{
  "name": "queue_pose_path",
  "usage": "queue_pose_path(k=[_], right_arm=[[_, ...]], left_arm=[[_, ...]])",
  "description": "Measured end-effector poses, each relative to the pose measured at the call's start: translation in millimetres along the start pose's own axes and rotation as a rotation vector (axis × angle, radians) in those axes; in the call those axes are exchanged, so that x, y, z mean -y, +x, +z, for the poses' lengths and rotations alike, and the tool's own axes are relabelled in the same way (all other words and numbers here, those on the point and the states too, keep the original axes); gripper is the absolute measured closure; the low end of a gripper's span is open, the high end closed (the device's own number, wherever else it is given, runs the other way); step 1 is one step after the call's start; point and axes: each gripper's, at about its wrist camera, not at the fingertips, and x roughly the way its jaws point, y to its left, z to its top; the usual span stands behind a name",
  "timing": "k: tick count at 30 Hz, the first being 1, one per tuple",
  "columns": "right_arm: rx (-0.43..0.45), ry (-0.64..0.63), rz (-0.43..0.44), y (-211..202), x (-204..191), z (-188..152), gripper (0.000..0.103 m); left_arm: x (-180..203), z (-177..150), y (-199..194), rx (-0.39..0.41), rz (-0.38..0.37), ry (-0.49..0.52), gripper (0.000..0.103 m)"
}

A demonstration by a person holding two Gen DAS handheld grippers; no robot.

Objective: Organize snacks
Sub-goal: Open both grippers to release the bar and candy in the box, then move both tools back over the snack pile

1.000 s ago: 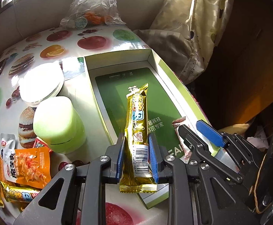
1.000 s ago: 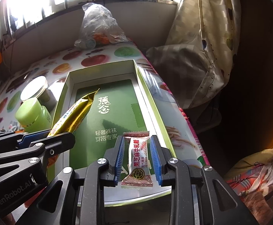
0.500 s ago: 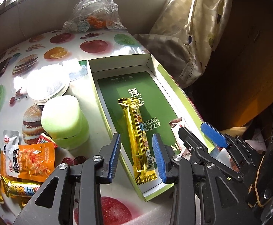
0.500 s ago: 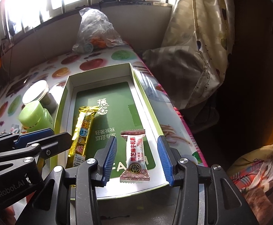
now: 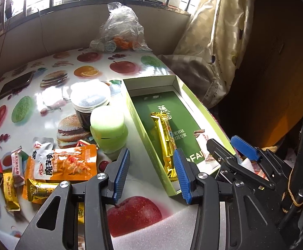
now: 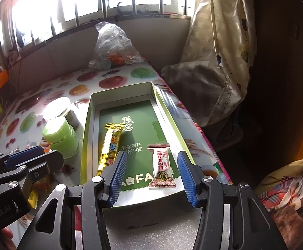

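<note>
Snacks (image 6: 109,148) beneath both raised, opening tools (image 6: 150,176)

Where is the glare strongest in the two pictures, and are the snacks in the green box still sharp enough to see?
Left wrist view: sunlight whitens the jar lid and tablecloth; the gold bar stays sharp. Right wrist view: the window is blown out, the right side is dark, and the white candy in the green box is clear.

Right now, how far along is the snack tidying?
Two snacks already lie in the green box: a gold bar and a white candy. Both the left gripper and the right gripper are opening, holding nothing. A pile of snack packets beside the box remains.
</note>
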Motion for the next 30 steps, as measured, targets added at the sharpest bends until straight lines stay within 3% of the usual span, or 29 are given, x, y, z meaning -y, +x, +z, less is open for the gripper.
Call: queue_pose_path(k=[15, 30], right_arm=[[0.063, -0.032, 0.135, -33.6, -44.4, -24.5, 0.052], [0.002, -0.131, 0.252, -24.5, -104.3, -48.7, 0.052]], left_arm=[[-47.9, -33.0, -38.6, 0.070, 0.078, -0.063, 0.058], [-141.3, -75.2, -75.1, 0.122, 0.188, -0.227, 0.058]])
